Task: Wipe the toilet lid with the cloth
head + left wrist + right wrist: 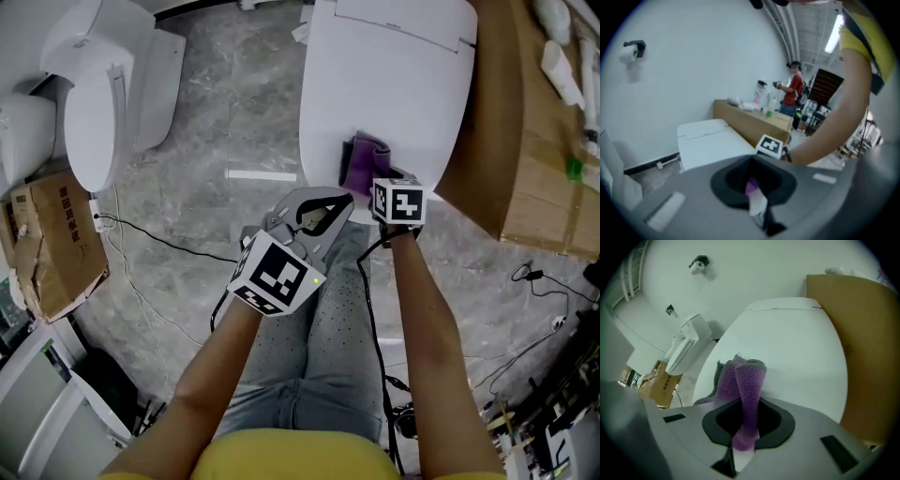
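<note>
The fuzzy purple cloth (364, 161) lies bunched on the closed white plastic toilet lid (394, 84), near the lid's lower edge in the head view, just above centre frame. The right tongs (745, 441) pinch a fold of it while the rest rests on the lid. The left tongs (339, 202) hover just below and left of the lid, pressed together with nothing gripped. Judging from this, the wipe is barely begun: the cloth is down at one edge, and nearly the whole lid above it looks yet to be covered. The long brown cardboard box (511, 159) at the right carries white bottle-like items (561, 66) on its closed top. The opened, crumpled cardboard box (52, 248) at the left shows no contents I can make out.
</note>
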Demonstrator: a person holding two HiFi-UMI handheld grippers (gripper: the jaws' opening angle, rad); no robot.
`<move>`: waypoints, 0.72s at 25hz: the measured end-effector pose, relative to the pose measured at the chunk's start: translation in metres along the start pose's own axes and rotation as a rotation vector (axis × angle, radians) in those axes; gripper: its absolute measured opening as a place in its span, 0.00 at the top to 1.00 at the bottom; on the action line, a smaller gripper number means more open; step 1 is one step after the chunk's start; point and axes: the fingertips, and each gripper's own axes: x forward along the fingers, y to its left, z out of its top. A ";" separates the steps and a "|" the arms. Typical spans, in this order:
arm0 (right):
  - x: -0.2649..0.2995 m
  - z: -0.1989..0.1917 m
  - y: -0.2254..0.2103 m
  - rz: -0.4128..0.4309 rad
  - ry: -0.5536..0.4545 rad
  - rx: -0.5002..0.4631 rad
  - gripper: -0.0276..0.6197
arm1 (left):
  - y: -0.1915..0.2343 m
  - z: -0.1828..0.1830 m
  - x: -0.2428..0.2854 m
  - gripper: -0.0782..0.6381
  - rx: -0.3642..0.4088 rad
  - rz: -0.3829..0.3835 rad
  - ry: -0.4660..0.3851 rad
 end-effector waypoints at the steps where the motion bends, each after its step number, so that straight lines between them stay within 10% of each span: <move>1: -0.007 -0.007 -0.015 -0.023 0.000 0.021 0.90 | -0.003 0.003 0.003 0.90 0.008 -0.009 -0.004; 18: -0.107 -0.085 -0.145 -0.331 0.071 0.248 0.90 | -0.026 0.042 -0.001 0.90 0.056 -0.024 -0.052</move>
